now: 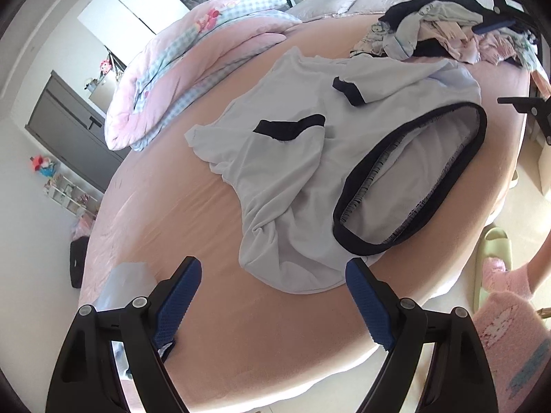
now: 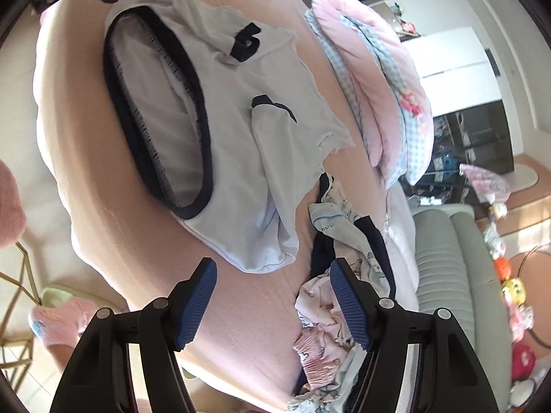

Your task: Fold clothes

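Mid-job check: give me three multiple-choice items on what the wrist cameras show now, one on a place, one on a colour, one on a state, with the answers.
1. Where does the white garment lie?
A. Spread on the pink bed
B. On the floor
C. On top of the clothes pile

2. What colour is the trim on the garment's big opening?
A. Red
B. Dark navy
C. Yellow

3. What state are the left tool and right tool in?
A. Both shut on the garment
B. One holds a sleeve
C. Both open, holding nothing

Answers:
1 A, it lies flat on the sheet, apart from the pile.
2 B, a dark band rims the opening.
3 C, bare bed and cloth show between the pads.
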